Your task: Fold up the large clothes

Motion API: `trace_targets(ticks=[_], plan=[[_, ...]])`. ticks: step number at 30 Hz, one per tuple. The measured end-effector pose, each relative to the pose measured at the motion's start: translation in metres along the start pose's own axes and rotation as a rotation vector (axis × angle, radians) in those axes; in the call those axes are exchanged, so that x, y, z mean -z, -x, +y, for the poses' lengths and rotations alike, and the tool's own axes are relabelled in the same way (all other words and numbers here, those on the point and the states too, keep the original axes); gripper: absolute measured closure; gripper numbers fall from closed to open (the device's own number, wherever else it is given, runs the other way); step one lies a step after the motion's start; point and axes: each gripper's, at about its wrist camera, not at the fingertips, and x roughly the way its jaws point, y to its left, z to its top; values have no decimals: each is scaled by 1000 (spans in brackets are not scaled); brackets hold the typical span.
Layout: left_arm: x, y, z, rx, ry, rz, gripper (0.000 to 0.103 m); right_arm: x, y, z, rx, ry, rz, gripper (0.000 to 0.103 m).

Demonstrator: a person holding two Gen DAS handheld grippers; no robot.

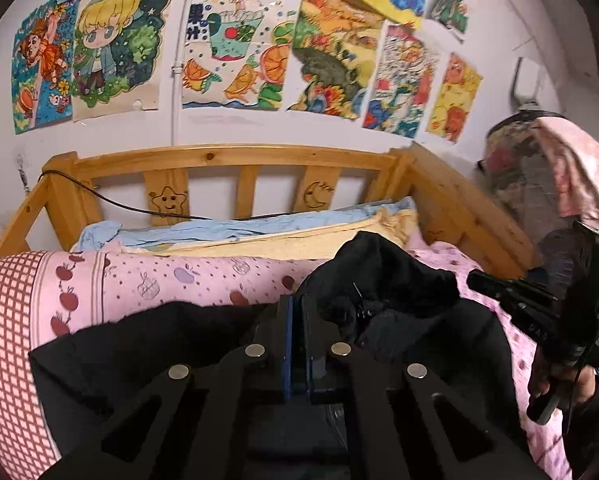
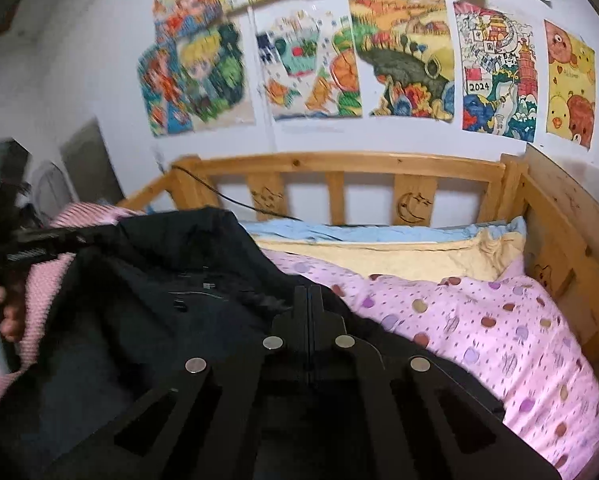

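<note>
My left claw and right claw, both pinched narrow on cloth, hold a black coat over the pink dotted bedspread, in front of the wooden headboard. It looks soft, bulky and fairly heavy, likely to sag; edges and seams seem the surest hold.

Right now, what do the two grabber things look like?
Both are black. The left gripper has flat fingers with blue pads inside, and round silver bolts on its angled linkage arms with long slots. The right gripper is built the same; seen from the left camera, its body shows a small green light and a thin black cable.
</note>
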Motion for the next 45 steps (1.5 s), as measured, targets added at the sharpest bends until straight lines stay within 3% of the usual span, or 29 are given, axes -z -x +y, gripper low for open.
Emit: trace_targets(ticks=[3, 7, 9, 11, 13, 22, 25, 30, 34, 40, 45], plan=[[11, 18, 1, 41, -15, -3, 99, 10, 25, 3, -4, 44, -14, 102], [25, 30, -3, 37, -51, 8, 99, 12, 24, 8, 62, 117, 26, 102], [31, 35, -7, 35, -56, 5, 99, 11, 23, 12, 80, 155, 28, 97], [33, 38, -9, 29, -66, 11, 99, 12, 18, 16, 88, 193, 51, 76], [35, 39, -10, 20, -76, 14, 99, 12, 13, 20, 74, 202, 76, 65], [36, 35, -5, 8, -83, 20, 99, 10, -22, 28, 143, 289, 119, 67], [38, 34, -4, 8, -77, 24, 99, 10, -24, 30, 124, 269, 130, 96], [41, 37, 1, -12, -64, 30, 99, 19, 1, 27, 68, 241, 89, 98], [50, 40, 8, -46, -80, 68, 99, 41, 20, 39, 26, 300, 98, 98], [80, 8, 11, -115, -108, 181, 99, 82, -13, 49, 34, 330, 238, 98], [102, -25, 7, -159, -153, 232, 99, 108, -44, 37, 27, 235, 260, 98]])
